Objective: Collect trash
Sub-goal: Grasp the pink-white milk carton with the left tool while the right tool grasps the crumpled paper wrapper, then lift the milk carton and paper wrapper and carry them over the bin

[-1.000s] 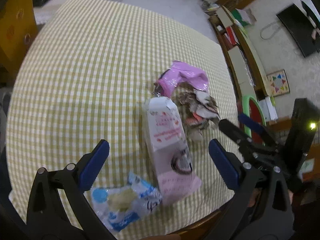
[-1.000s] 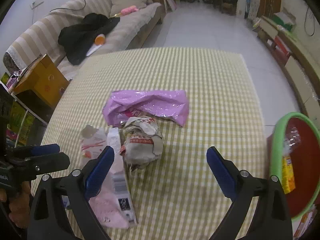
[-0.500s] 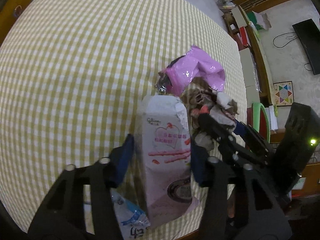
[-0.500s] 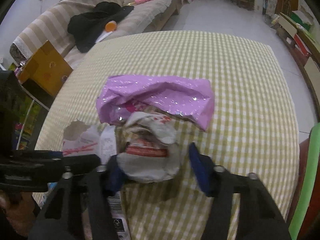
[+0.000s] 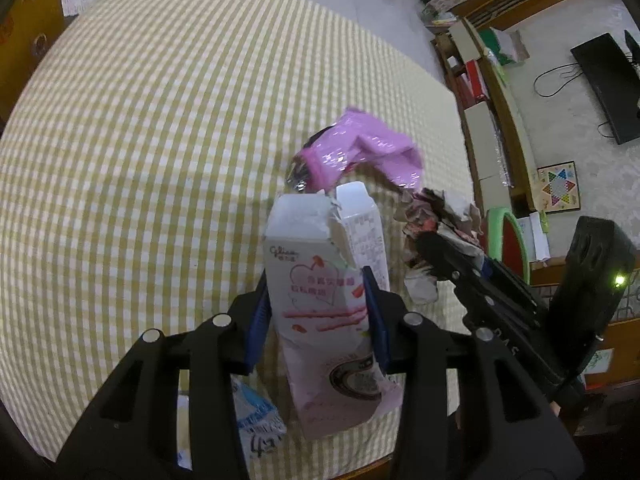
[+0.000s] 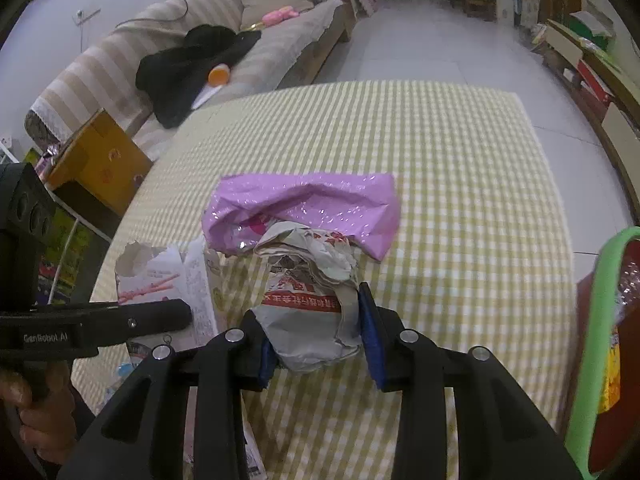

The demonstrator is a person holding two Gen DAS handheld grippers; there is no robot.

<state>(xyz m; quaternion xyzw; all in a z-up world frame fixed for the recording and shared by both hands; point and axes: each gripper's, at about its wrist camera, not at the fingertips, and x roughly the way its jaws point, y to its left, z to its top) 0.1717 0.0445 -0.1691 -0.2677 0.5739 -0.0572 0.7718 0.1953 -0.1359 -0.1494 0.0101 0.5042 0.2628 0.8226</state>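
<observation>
Torn carton (image 5: 320, 300) between left fingers (image 5: 256, 320); crumpled wrapper (image 6: 312, 312) between right fingers (image 6: 370, 336).

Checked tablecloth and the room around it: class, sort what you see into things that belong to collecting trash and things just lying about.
Belongs to the job:
torn pink snack box, gripped by the left gripper
crumpled paper wrapper, gripped by the right gripper
purple foil bag
blue-and-white wrapper
green-rimmed red bin

Just lying about:
black garment on the sofa
Chinese checkers board

The worktop (image 5: 140, 128) wears a yellow-and-white checked cloth. On it lie a pink foil bag (image 6: 304, 208) and, near the front edge, a blue-and-white wrapper (image 5: 256, 420) — well apart.
</observation>
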